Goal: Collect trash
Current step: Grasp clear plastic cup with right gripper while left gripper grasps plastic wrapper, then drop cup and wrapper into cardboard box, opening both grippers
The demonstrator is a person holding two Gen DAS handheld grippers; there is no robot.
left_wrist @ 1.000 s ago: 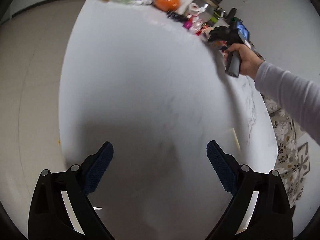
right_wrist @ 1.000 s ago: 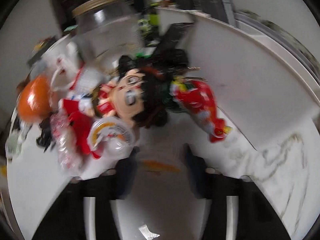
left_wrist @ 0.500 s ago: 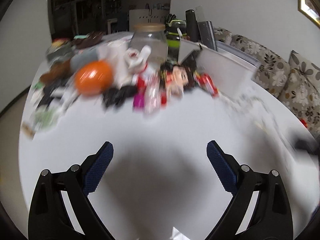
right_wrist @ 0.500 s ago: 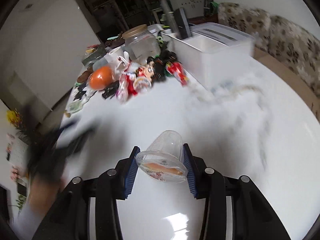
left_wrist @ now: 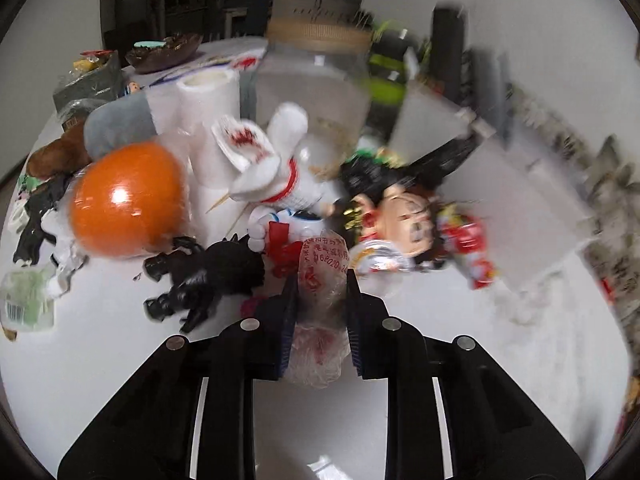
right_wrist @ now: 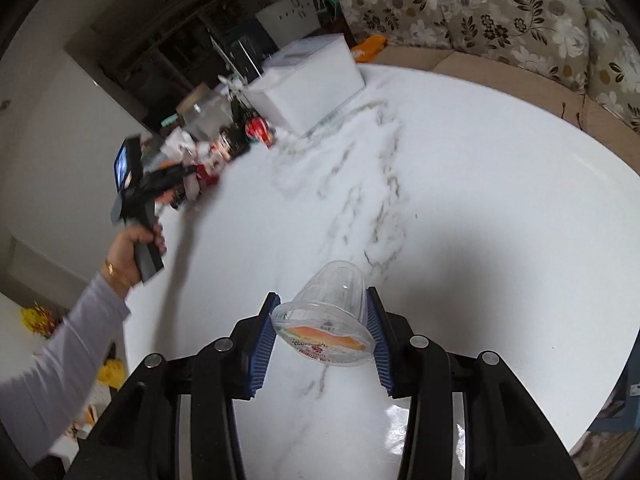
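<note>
My left gripper point(left_wrist: 320, 296) is shut on a crumpled clear plastic bag point(left_wrist: 322, 280) with red print, at the near edge of a pile of toys and clutter on the white table point(left_wrist: 100, 360). My right gripper point(right_wrist: 322, 320) is shut on a clear plastic cup point(right_wrist: 330, 316) with an orange-printed lid, held above the marble table point(right_wrist: 460, 200). The right wrist view shows the left gripper point(right_wrist: 176, 178) at the pile, held by a hand point(right_wrist: 134, 246).
The pile holds an orange ball point(left_wrist: 126, 200), a white plush toy point(left_wrist: 272, 168), a black toy figure point(left_wrist: 204, 280), a doll head point(left_wrist: 404, 216), a red wrapper point(left_wrist: 472, 252) and a lidded clear jar point(left_wrist: 316, 76). A white bin point(right_wrist: 312, 80) stands behind. A floral sofa point(right_wrist: 520, 20) runs beyond the table.
My left gripper moved forward into the pile and shut on the plastic bag; it was open before. My right gripper pulled back from the pile with the cup in it.
</note>
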